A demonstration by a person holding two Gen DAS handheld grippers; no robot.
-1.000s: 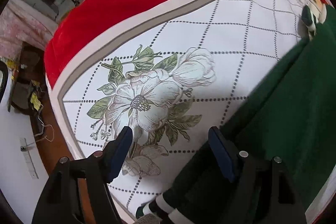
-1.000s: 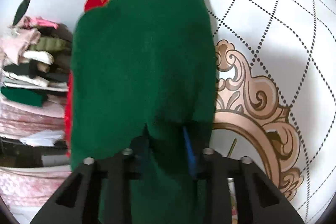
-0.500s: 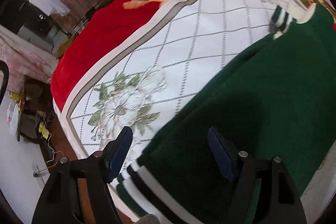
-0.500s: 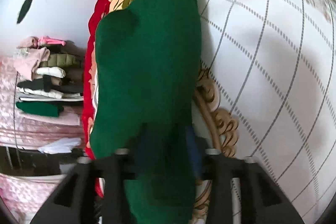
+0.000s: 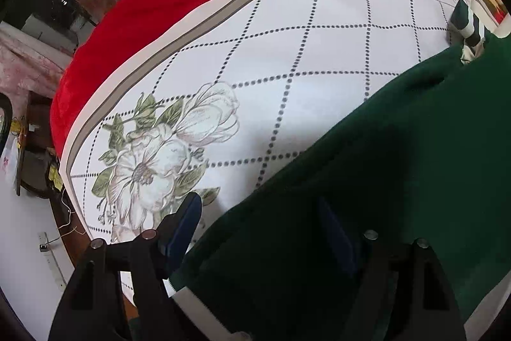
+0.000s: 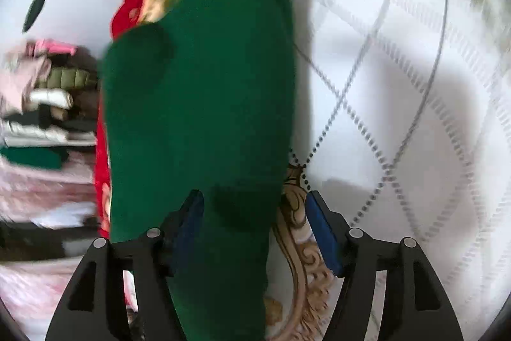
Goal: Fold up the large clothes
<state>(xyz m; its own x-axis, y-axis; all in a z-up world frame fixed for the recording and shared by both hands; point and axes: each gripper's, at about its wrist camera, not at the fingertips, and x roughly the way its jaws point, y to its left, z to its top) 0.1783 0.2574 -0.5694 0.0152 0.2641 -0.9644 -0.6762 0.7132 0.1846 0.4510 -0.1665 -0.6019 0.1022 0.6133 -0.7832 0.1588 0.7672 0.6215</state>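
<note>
My left gripper and right gripper both hang with fingers spread apart, gripping nothing, over the green sweater lying between them on the bed.

Nothing readable here: no lettering, labels, brands or numbers show on any surface ahead of either tool, in either wrist view.
</note>
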